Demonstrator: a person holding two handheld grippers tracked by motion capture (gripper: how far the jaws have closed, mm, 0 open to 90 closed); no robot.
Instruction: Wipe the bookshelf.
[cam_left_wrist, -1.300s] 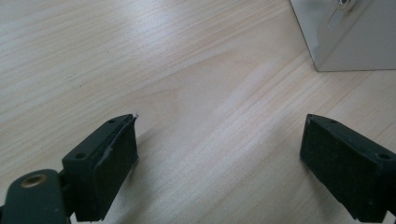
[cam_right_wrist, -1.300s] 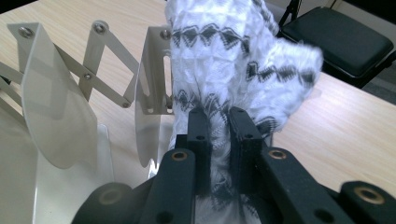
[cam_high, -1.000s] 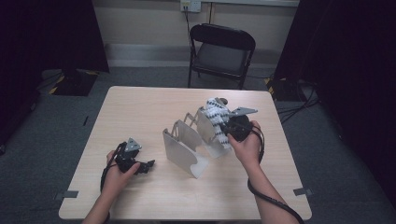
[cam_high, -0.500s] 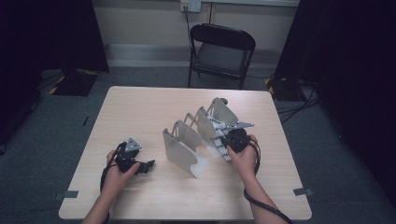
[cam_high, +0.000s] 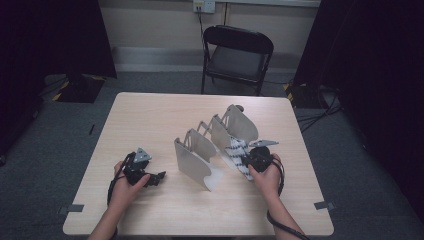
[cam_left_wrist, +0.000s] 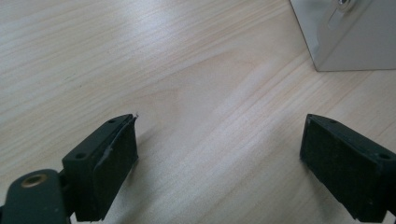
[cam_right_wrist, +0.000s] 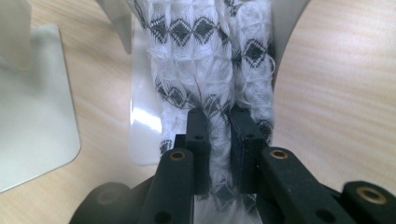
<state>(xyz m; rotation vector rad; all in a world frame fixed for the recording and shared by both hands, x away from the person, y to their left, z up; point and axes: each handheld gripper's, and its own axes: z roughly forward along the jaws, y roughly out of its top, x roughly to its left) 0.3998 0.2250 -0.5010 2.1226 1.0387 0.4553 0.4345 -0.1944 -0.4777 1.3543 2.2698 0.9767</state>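
Between the rack's (cam_high: 192, 159) plates, right tongs (cam_right_wrist: 218, 122) pinching half-hidden patterned cloth (cam_right_wrist: 205, 56); left tongs (cam_left_wrist: 219, 154) spread.

left gripper (cam_left_wrist: 219, 154) jaws wide apart, right gripper (cam_right_wrist: 219, 140) jaws clamped

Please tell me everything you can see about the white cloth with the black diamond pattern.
The cloth is white, loosely woven and fuzzy, with rows of black diamonds. It is folded or bunched into a thick band. It lies in the rack, in the gap between two grey upright dividers, sloping down toward the person. The right gripper is shut on its near end, a fold pinched between the black jaws. The high view shows it beside the right hand.
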